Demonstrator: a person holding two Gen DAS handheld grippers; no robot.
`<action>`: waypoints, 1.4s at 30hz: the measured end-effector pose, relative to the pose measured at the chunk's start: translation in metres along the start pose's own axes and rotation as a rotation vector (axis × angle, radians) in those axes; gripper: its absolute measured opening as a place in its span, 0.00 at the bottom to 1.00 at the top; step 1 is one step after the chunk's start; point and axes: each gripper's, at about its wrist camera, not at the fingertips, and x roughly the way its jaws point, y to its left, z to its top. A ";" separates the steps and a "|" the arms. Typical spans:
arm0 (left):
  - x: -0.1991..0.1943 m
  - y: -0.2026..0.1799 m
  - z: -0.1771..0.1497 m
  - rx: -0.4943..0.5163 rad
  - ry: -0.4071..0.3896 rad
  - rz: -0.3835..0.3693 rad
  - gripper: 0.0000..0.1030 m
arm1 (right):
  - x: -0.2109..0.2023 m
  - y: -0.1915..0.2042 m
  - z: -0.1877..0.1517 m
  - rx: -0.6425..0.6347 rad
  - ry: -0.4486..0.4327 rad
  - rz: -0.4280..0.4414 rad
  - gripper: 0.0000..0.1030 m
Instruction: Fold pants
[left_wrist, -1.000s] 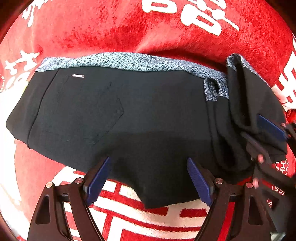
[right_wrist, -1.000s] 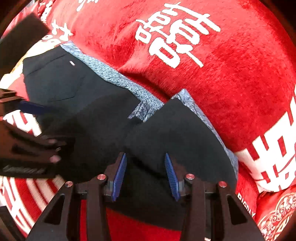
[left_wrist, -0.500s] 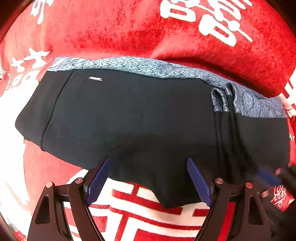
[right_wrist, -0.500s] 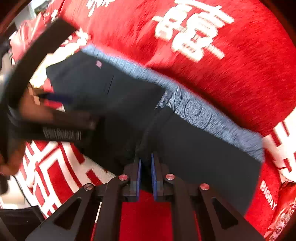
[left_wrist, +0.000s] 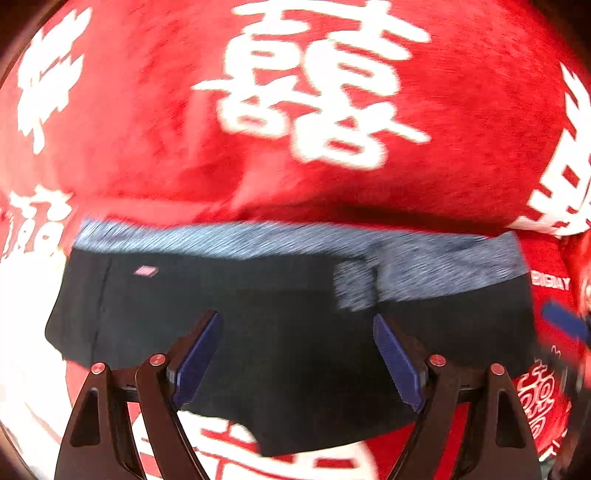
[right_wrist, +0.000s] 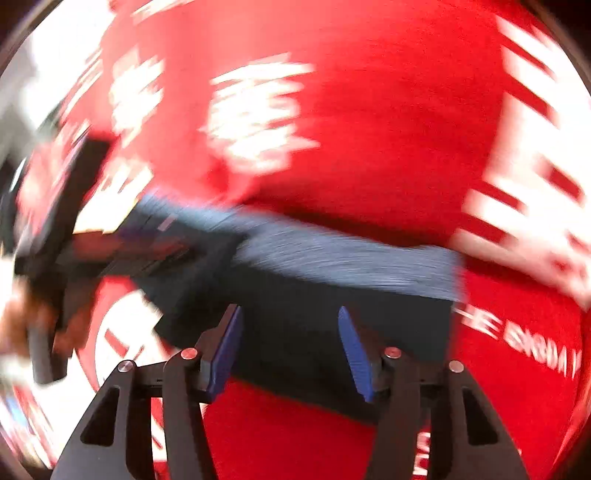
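A red plush blanket with white characters (left_wrist: 147, 147) covers the surface. On it lie the folded black fabric pants with a speckled grey waistband (left_wrist: 288, 332). Above the pants, the left gripper (left_wrist: 297, 358) hangs spread wide, empty. The right gripper (right_wrist: 290, 350), also above the pants, is opening, nothing pinched.

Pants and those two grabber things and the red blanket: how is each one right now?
Black pants: lying folded on the blanket, grey waistband along the far edge, held by neither gripper.
Left gripper: open wide above the pants, nothing pinched.
Right gripper: jaws opening, nothing gripped, pants below.
Red blanket: spread out under the pants, a little rumpled.
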 end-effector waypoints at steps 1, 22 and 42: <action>0.001 -0.009 0.004 0.012 -0.002 -0.008 0.82 | 0.002 -0.024 0.004 0.085 -0.001 -0.003 0.56; 0.075 -0.060 -0.016 0.107 0.146 -0.082 0.97 | 0.045 -0.135 -0.025 0.526 0.119 0.173 0.34; -0.003 0.061 -0.092 -0.163 0.074 0.067 0.97 | 0.039 0.077 -0.051 -0.116 0.170 0.052 0.42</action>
